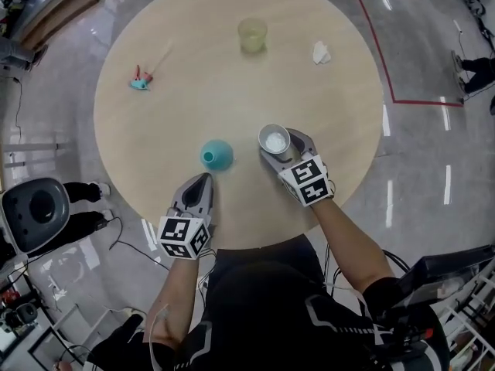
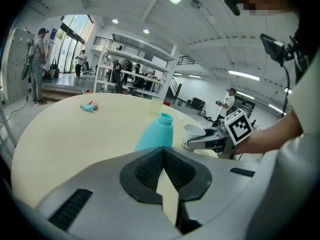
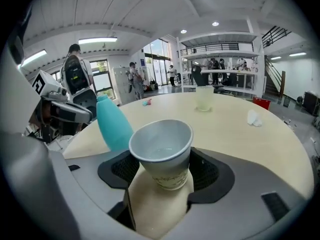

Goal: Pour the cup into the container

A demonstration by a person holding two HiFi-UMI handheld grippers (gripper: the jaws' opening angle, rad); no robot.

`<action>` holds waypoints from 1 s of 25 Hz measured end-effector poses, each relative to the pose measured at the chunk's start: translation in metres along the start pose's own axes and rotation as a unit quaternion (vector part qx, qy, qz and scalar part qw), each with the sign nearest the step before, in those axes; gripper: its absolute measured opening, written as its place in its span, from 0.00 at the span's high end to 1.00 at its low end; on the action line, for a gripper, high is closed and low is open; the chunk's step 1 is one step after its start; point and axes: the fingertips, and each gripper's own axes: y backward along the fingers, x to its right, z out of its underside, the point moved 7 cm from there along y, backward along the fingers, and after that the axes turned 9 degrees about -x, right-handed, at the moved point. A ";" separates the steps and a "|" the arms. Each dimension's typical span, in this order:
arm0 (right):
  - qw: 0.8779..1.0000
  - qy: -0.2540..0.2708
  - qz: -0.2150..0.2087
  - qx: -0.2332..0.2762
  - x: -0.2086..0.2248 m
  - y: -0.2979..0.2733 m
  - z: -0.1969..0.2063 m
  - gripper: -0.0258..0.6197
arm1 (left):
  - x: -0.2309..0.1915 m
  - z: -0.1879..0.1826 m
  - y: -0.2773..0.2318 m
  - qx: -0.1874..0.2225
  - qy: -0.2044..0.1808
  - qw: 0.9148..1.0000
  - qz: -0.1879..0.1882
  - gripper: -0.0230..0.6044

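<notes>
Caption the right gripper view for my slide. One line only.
Right gripper shut on a paper cup, a teal bottle standing just beyond it on the round wooden table.

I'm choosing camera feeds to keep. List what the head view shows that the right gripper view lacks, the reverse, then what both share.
Only the head view: the marker cube on the right tool and the red floor line. Only the right gripper view: the print on the paper cup and a standing person in the background. Both: the paper cup held in the right tool, the teal bottle, the left tool, the clear cup, the crumpled tissue.
</notes>
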 end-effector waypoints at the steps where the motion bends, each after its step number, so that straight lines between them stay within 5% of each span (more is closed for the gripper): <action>1: 1.000 -0.004 -0.001 0.006 0.001 0.000 0.001 0.48 | 0.001 0.000 -0.001 0.000 0.000 1.000 0.002 0.96; 13: 0.999 -0.013 -0.032 0.002 0.004 -0.004 0.011 0.48 | 0.008 -0.004 -0.010 -0.005 -0.018 1.000 0.013 0.96; 20: 0.999 -0.002 -0.034 0.009 0.002 0.021 -0.006 0.45 | 0.013 -0.030 0.007 0.037 -0.031 0.999 0.021 0.96; 25: 0.998 -0.008 -0.021 0.062 0.000 0.047 -0.040 0.45 | 0.018 -0.059 0.014 0.072 -0.054 0.996 0.025 0.96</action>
